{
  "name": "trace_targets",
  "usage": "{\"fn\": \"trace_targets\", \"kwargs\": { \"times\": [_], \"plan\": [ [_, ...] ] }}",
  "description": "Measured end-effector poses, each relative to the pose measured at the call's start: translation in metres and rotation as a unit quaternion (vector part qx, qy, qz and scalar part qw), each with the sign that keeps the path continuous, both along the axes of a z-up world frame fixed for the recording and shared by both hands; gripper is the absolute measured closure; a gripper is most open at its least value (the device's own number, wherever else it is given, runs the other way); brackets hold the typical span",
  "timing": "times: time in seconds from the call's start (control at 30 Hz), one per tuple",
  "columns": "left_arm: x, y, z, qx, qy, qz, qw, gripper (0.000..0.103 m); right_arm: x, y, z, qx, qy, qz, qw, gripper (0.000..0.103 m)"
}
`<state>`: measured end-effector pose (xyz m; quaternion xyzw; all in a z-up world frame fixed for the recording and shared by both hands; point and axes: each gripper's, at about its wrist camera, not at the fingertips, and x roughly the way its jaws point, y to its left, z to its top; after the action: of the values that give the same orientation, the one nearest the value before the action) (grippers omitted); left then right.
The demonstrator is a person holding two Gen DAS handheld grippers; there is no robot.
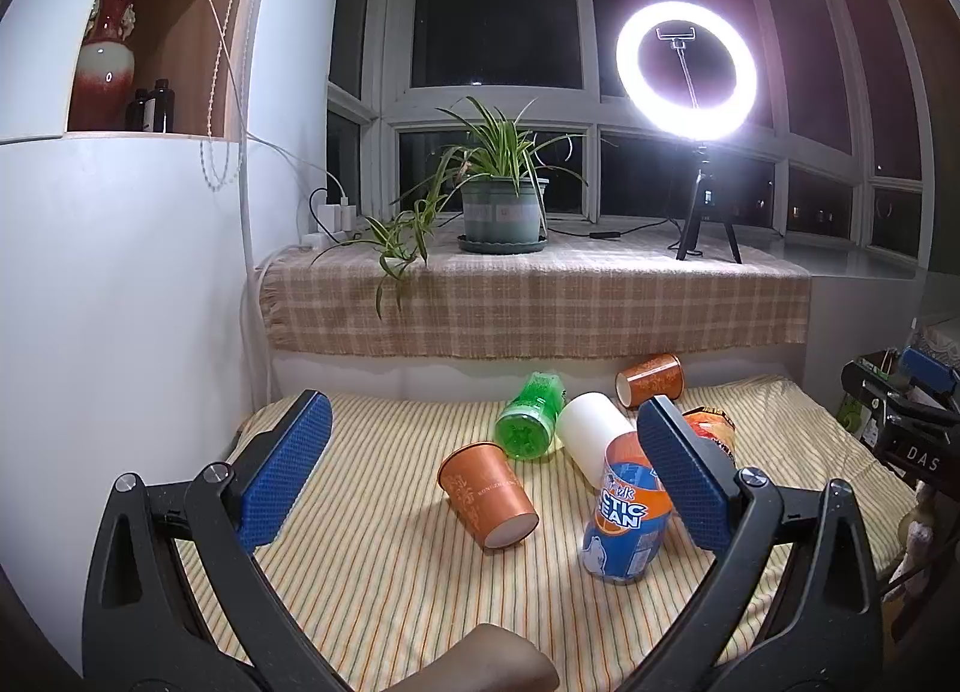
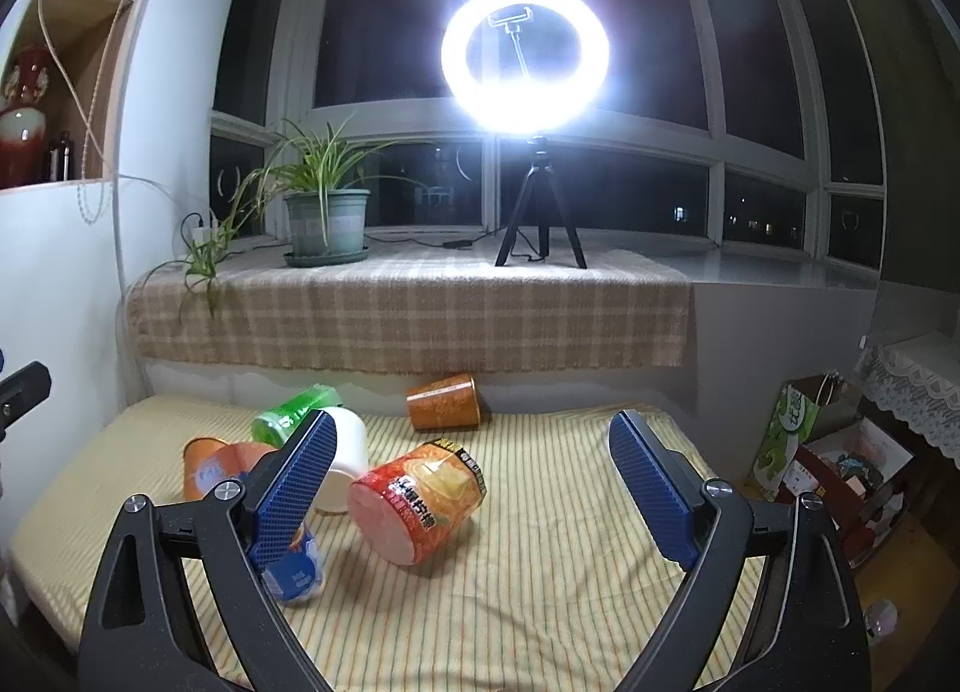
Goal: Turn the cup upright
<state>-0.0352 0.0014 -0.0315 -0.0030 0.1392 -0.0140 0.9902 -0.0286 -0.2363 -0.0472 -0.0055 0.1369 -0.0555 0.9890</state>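
Several cups lie on their sides on the striped cloth [image 1: 372, 560]. In the left wrist view an orange paper cup [image 1: 487, 493] lies ahead of my open left gripper [image 1: 483, 440], with a green cup [image 1: 531, 417], a white cup [image 1: 594, 435], a blue-and-orange cup [image 1: 627, 518] and a far orange cup [image 1: 651, 380]. In the right wrist view my open right gripper [image 2: 471, 443] is above a red-and-orange noodle cup [image 2: 420, 500]. The white cup [image 2: 348, 461] and blue-and-orange cup [image 2: 291, 566] lie partly behind my left finger [image 2: 294, 497]. Both grippers are empty.
A checked cloth [image 1: 528, 302] covers the windowsill, which carries a potted plant [image 1: 503, 206] and a ring light on a tripod [image 1: 687, 71]. A white wall [image 1: 120, 332] stands at the left. Boxes and bags [image 2: 840, 452] crowd the floor to the right of the bed.
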Motion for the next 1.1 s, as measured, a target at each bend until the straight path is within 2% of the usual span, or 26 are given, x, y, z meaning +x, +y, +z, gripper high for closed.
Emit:
{"fn": "trace_targets", "kwargs": {
  "times": [0.37, 0.77, 1.1],
  "plan": [
    [-0.001, 0.001, 0.0006, 0.001, 0.0, 0.004, 1.0, 0.0, -0.0013, 0.0004, 0.0013, -0.005, -0.006, -0.003, 1.0, 0.01],
    [-0.0011, -0.0019, -0.0001, 0.024, -0.005, 0.013, 0.9996, 0.0, -0.0012, 0.0012, 0.0009, -0.005, -0.006, -0.003, 1.0, 0.01],
    [-0.0003, -0.0016, -0.0022, 0.025, -0.006, 0.012, 0.9996, 0.0, -0.0005, 0.0006, -0.0011, -0.005, -0.002, -0.001, 1.0, 0.01]
  ]
}}
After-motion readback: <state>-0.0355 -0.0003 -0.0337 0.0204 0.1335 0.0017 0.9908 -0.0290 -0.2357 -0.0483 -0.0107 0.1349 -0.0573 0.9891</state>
